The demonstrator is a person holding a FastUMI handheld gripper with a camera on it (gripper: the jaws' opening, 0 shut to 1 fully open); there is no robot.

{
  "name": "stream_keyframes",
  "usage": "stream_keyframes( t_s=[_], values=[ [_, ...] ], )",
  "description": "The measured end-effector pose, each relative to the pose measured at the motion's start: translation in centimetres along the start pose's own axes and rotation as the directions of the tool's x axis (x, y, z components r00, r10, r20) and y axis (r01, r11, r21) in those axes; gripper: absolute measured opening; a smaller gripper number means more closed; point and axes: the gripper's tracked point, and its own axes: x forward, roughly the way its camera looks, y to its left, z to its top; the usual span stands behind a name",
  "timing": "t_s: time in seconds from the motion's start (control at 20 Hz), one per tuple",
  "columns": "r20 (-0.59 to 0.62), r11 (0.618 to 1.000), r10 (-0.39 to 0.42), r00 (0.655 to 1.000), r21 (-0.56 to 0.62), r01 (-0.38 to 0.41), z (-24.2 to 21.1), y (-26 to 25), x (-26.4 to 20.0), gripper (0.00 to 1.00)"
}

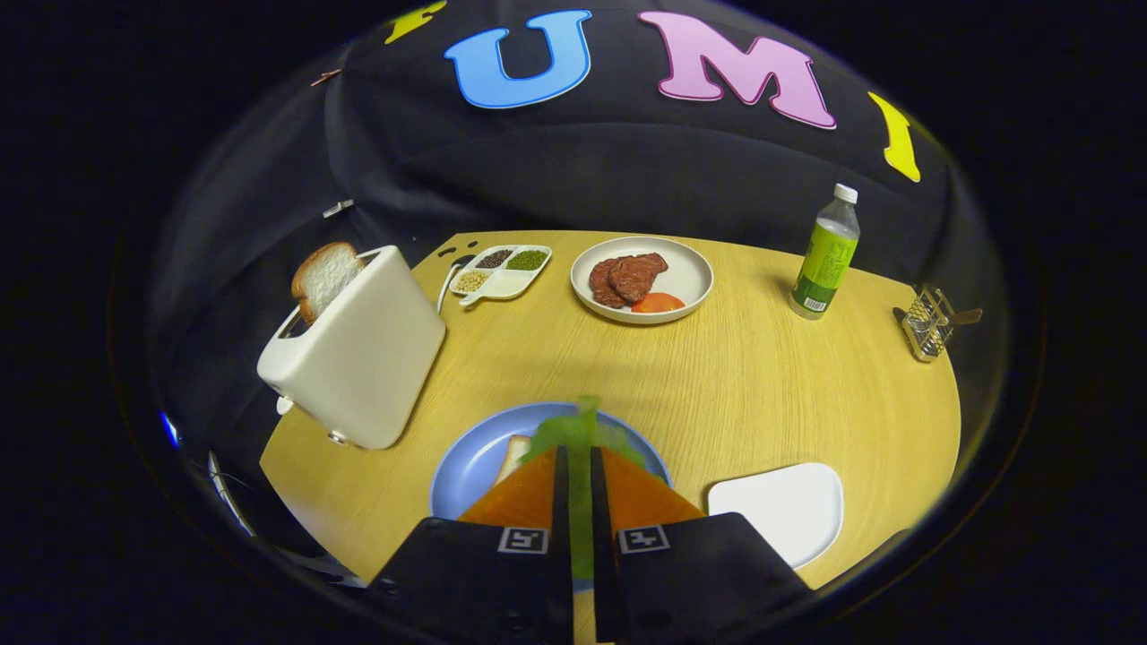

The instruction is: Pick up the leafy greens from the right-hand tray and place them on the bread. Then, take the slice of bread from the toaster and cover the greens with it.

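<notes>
Two fingers of gripper [581, 466] pinching leafy greens [578, 430], nearly closed, carrying them over bread [513, 455] on blue plate [466, 461] for dropping. White tray [789, 506] sitting beside. Farther off, toaster [358, 354] holding bread slice [324, 276], waiting as cover.

The hand-held gripper [580, 475] is pointing forward and downward. Its two fingers [529, 497] are lying nearly together, pinching a thin leafy green [580, 430] in the narrow gap.
</notes>
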Motion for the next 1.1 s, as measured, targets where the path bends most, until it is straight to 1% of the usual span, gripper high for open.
stream_keyframes(
  t_s=[0.05, 0.1, 0.3, 0.4, 0.5, 0.55, 0.65, 0.7, 0.85, 1.1],
  values=[
    [-0.007, 1.000, 0.005, 1.000, 0.000, -0.005, -0.3, 0.4, 0.0, 0.13],
    [-0.013, 1.000, 0.005, 1.000, -0.004, -0.005, -0.5, 0.6, 0.4, 0.15],
    [-0.040, 1.000, 0.008, 0.999, -0.017, -0.009, -1.7, 1.4, 1.1, 0.28],
    [-0.043, 1.000, 0.007, 0.999, -0.025, -0.008, -2.1, 1.6, 1.3, 0.37],
    [-0.049, 0.999, 0.013, 0.999, -0.034, -0.015, -2.3, 1.9, 1.2, 0.48],
    [-0.046, 0.999, 0.017, 0.999, -0.038, -0.019, -2.3, 2.0, 1.2, 0.58],
    [-0.039, 0.999, 0.015, 0.999, -0.037, -0.016, -2.1, 2.1, 1.0, 0.71],
    [-0.032, 0.999, 0.022, 0.999, -0.035, -0.023, -1.8, 2.5, 1.0, 0.72],
    [0.004, 0.998, 0.028, 1.000, -0.049, -0.028, -0.4, 3.3, 0.4, 1.00],
    [0.106, 0.997, 0.055, 0.993, -0.059, -0.049, 4.4, 5.7, -1.3, 0.99]
  ],
)
